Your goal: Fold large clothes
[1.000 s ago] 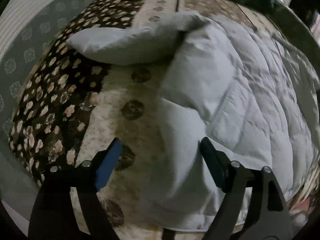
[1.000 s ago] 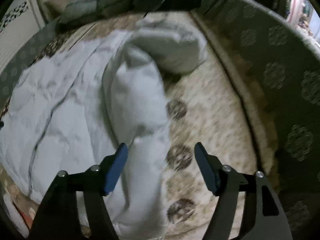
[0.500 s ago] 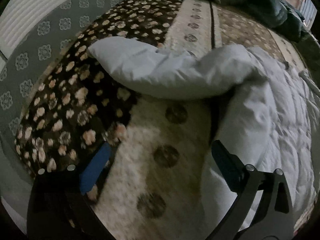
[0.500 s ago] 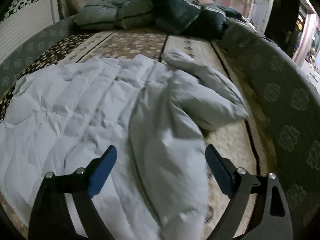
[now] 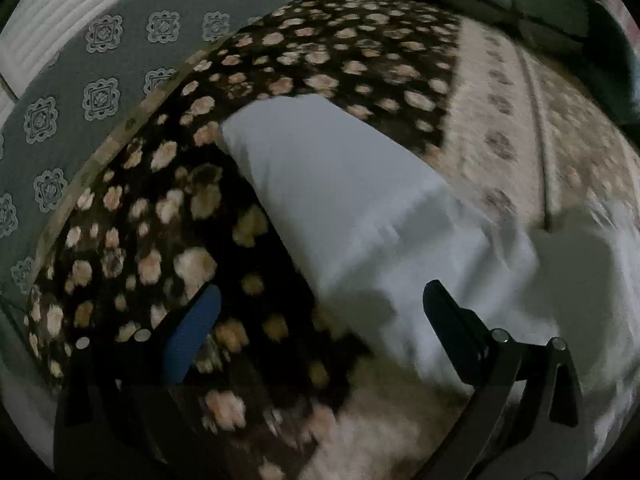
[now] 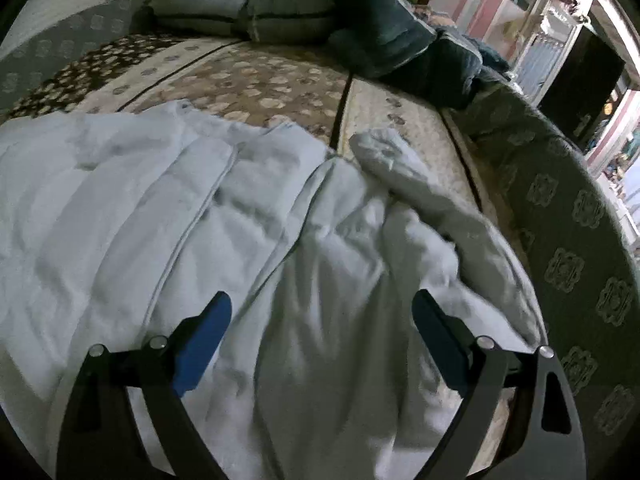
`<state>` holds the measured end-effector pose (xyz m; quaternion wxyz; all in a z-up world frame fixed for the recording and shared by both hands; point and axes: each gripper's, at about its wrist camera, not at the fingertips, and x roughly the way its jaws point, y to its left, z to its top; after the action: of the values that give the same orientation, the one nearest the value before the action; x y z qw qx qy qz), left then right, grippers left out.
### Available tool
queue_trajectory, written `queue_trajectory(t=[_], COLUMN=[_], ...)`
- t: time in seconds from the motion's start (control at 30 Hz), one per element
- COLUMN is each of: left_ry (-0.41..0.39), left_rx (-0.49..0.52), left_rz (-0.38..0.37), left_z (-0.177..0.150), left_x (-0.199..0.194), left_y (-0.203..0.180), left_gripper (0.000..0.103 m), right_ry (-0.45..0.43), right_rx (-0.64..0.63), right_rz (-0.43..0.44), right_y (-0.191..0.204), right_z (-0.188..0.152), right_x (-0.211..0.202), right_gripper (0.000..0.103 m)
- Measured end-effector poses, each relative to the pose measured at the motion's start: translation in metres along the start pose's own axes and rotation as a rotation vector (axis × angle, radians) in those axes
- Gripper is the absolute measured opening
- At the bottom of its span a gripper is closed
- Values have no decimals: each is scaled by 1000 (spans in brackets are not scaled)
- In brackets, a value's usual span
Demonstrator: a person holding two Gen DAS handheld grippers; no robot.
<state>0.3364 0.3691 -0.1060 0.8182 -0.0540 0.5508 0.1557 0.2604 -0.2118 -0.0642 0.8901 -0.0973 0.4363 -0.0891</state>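
Covering most of both views, a bed [image 6: 280,80] wears a patterned spread: a dark brown panel with pale blossoms on one side, cream and tan panels across the rest, and a grey medallion-print border along the edges. A pale blue quilted down jacket [image 6: 200,220] lies spread on the spread, its body filling the lower half of the right wrist view, with one sleeve [image 6: 420,184] bent outward onto the cream strip. In the left wrist view the other sleeve [image 5: 340,200] stretches out over the dark blossom panel, its cuff end pointing away from the camera. At the far end of the bed sits a heap of folded dark and grey-blue garments [image 6: 320,12]. The left gripper [image 5: 320,304] stands wide apart and empty above the base of that sleeve, one blue pad over the dark panel, the other finger over pale fabric. The right gripper [image 6: 322,312] is likewise wide, hanging above the jacket's body with nothing pinched.
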Motion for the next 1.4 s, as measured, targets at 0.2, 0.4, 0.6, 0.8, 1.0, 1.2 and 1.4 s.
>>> queue_trajectory(t=[0.2, 0.4, 0.6, 0.8, 1.0, 1.2, 1.4], left_ry=[55, 89, 48, -29, -25, -175, -223], left_rx=[-33, -55, -125, -251, -260, -202, 70], left_rz=[3, 21, 23, 113, 174, 59, -124], left_z=[34, 49, 48, 62, 73, 92, 59], left_x=[52, 89, 84, 25, 4, -55, -105], left_y=[6, -1, 14, 75, 98, 19, -130], left_gripper=[100, 100, 25, 10, 8, 7, 3], right_ry=[23, 29, 27, 2, 9, -15, -45], right_rx=[105, 3, -41, -47, 18, 16, 103], right_rz=[-94, -182, -184, -146, -104, -76, -27], right_y=[-10, 8, 12, -5, -26, -31, -48], right_z=[3, -2, -9, -5, -5, -11, -16], right_x=[21, 34, 32, 21, 21, 6, -12], right_gripper=[96, 99, 99, 99, 99, 99, 99])
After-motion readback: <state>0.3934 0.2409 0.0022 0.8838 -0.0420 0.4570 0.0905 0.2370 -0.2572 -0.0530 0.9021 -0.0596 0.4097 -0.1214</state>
